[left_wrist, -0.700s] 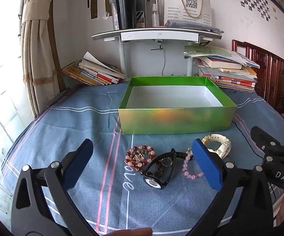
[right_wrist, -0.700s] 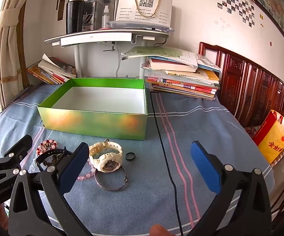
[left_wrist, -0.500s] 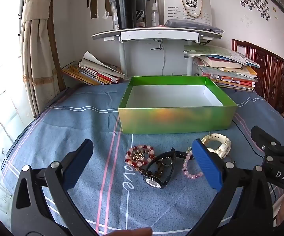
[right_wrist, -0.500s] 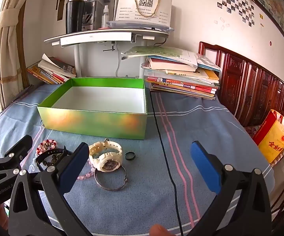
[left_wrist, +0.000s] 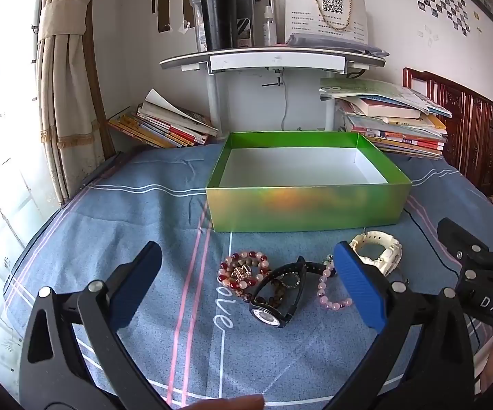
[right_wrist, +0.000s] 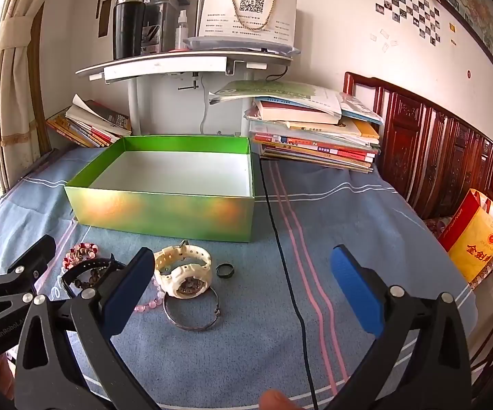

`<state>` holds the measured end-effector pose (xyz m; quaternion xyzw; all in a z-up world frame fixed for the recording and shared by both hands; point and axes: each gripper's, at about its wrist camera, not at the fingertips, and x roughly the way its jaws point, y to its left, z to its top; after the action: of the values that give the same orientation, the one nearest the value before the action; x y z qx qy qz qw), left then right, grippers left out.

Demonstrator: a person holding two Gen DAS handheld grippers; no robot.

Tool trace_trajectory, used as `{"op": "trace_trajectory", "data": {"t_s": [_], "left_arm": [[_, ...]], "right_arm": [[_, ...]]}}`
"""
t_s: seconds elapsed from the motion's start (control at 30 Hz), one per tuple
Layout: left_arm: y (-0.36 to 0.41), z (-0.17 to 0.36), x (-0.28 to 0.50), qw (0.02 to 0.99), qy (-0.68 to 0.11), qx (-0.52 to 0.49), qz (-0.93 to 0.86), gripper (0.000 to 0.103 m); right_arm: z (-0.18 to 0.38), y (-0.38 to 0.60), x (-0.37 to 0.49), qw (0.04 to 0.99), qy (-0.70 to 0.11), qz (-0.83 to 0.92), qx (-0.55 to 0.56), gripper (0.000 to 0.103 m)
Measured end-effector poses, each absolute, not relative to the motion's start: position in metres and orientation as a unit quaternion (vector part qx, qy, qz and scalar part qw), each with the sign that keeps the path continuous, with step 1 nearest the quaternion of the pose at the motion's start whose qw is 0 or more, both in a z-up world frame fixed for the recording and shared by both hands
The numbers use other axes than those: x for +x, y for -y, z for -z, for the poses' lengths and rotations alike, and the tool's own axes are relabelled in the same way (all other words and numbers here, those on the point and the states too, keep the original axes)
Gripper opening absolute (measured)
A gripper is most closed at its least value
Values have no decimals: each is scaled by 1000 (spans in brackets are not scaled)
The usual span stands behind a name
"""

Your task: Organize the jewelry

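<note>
An open green box (left_wrist: 306,206) (right_wrist: 164,212) with a white inside stands on the blue cloth. In front of it lie a red-and-pink bead bracelet (left_wrist: 243,273) (right_wrist: 80,253), a black watch (left_wrist: 277,299) (right_wrist: 85,273), a pink bead bracelet (left_wrist: 328,294) (right_wrist: 150,302), a white watch (left_wrist: 378,251) (right_wrist: 185,270), a metal bangle (right_wrist: 191,311) and a small dark ring (right_wrist: 225,270). My left gripper (left_wrist: 246,285) hangs open over the black watch and beads, holding nothing. My right gripper (right_wrist: 243,285) is open above the bangle and ring, also holding nothing.
Stacks of books (left_wrist: 164,126) (right_wrist: 315,136) flank a white shelf stand (left_wrist: 274,59) behind the box. A black cable (right_wrist: 291,273) runs down the cloth right of the box. A carved wooden headboard (right_wrist: 434,157) and a yellow bag (right_wrist: 475,239) stand at the right.
</note>
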<state>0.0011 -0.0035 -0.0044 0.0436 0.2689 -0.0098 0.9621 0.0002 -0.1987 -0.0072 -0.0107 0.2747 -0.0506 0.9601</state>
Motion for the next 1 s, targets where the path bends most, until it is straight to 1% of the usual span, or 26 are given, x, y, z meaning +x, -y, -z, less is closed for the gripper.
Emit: {"op": "trace_trajectory", "data": {"t_s": [1.0], "left_arm": [[-1,7,0,960,-275,42,11,99]], "right_arm": [[11,196,3,958,-281,49,-11,101]]}}
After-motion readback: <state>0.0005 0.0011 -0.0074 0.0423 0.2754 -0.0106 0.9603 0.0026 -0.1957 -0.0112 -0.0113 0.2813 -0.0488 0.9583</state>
